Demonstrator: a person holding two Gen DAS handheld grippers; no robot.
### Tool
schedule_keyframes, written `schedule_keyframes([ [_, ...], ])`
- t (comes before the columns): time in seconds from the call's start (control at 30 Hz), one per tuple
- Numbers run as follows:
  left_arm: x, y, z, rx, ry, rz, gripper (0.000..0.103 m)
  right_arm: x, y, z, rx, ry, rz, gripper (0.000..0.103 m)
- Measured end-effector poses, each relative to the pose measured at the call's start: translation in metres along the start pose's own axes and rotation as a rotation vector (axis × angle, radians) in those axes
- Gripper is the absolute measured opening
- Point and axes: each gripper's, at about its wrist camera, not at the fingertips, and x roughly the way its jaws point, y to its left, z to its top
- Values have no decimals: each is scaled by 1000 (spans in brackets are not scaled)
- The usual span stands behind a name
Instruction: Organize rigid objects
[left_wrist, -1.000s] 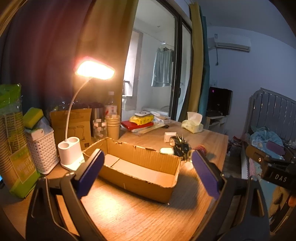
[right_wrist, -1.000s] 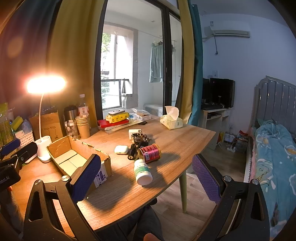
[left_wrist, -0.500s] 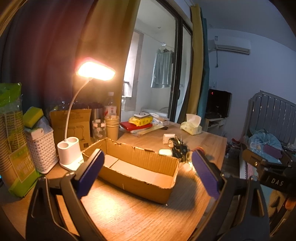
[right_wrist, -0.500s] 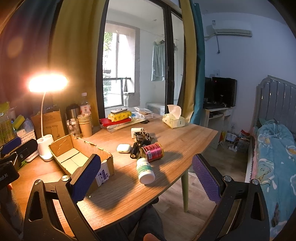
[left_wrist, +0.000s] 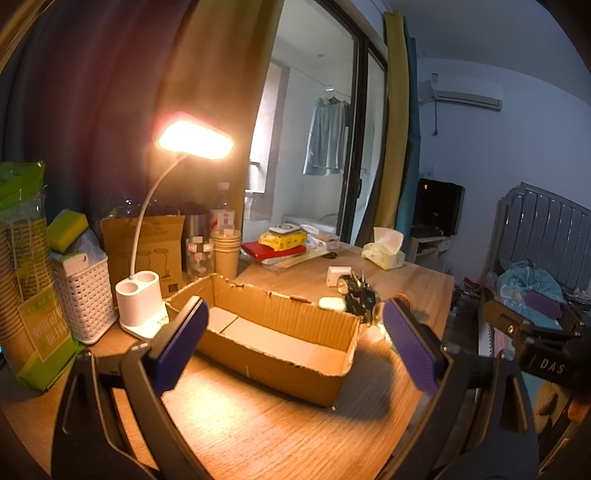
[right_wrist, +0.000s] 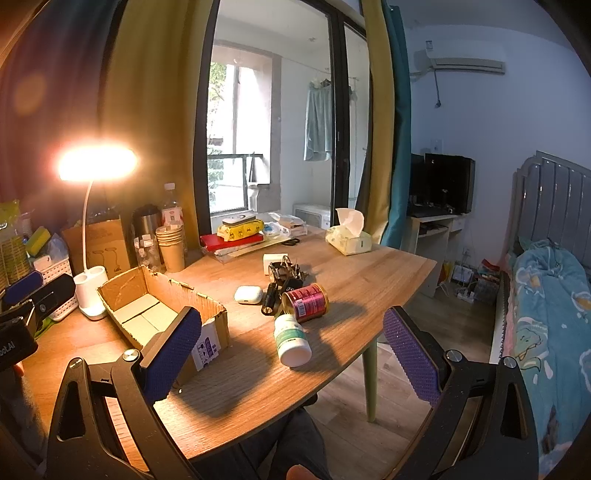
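Note:
An open cardboard box (left_wrist: 280, 332) (right_wrist: 162, 310) lies on the wooden table (right_wrist: 369, 280), nothing in it. Right of the box lie a white pill bottle (right_wrist: 291, 339) on its side, a red can (right_wrist: 306, 300) on its side, a white earbud case (right_wrist: 248, 294) (left_wrist: 331, 303), a bunch of keys (right_wrist: 286, 275) (left_wrist: 357, 291) and a small white cube (right_wrist: 274, 260). My left gripper (left_wrist: 291, 345) hovers open just before the box. Open too, my right gripper (right_wrist: 291, 349) hangs above the table's near edge, framing the pill bottle.
A lit white desk lamp (left_wrist: 142, 306) stands left of the box, beside a white basket (left_wrist: 83, 299), paper cups (left_wrist: 225, 253) and a brown carton (left_wrist: 147, 247). Books (right_wrist: 236, 240) and a tissue box (right_wrist: 349, 238) sit at the far edge. A bed (right_wrist: 546, 295) lies right.
Both grippers have drifted slightly forward, so the box and the loose objects sit a little closer. Neither gripper has changed its opening.

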Motion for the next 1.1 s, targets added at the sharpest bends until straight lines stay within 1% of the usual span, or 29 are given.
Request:
schedule_keyframes([
  [0.13, 2, 0, -1, -1, 6, 0, 96, 1, -1, -1, 1, 5, 3, 100],
  [0.23, 7, 0, -6, -2, 27, 5, 96, 6, -4, -2, 2, 20, 6, 100],
  [0.47, 29, 5, -18, -17, 81, 43, 96, 32, -11, -7, 18, 65, 17, 100],
  [0.6, 50, 16, -21, -79, 138, 69, 96, 50, -17, -11, 28, 95, 16, 100],
  [0.77, 82, 23, -28, -112, 216, 107, 96, 72, -21, -17, 39, 124, 17, 100],
  [0.93, 109, 26, -37, -112, 283, 153, 96, 94, -25, -23, 49, 165, 27, 100],
  [1.1, 136, 31, -45, -119, 363, 172, 96, 119, -31, -31, 60, 205, 43, 100],
])
